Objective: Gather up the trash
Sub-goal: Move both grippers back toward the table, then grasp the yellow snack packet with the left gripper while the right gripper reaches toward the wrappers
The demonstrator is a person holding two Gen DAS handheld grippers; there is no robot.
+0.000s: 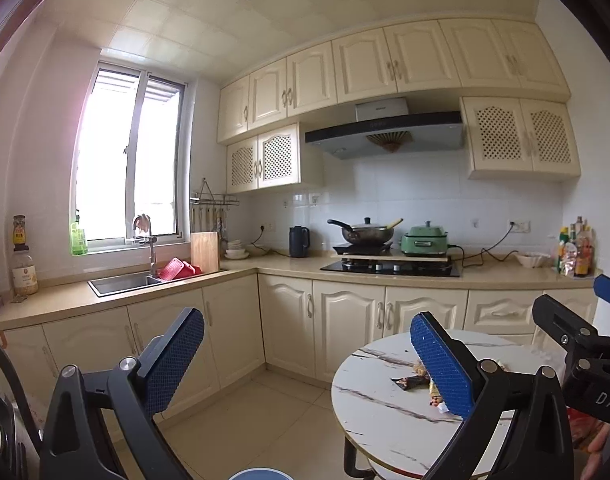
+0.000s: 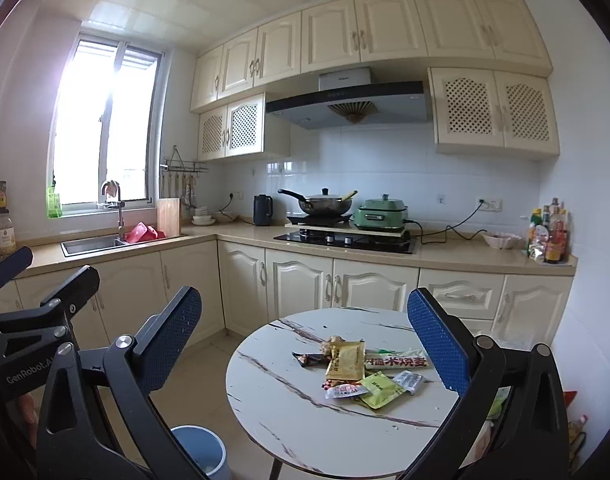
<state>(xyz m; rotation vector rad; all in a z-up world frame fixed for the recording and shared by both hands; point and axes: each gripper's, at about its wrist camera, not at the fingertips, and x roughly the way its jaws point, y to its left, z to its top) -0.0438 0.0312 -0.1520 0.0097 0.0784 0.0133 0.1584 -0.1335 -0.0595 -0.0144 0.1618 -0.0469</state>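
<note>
Wrappers, light, crinkly and slippery, lie heaped at tabletop centre; pinch the three-o'clock edge. Both jaws gape, empty.

The left black two-finger gripper with blue textured pads pointed level, its jaws spread wide with nothing between them. The right black gripper with matching blue pads tipped slightly downward, its jaws likewise wide apart and empty. Each gripper's black frame showed at the outer edge of the other's view.
</note>
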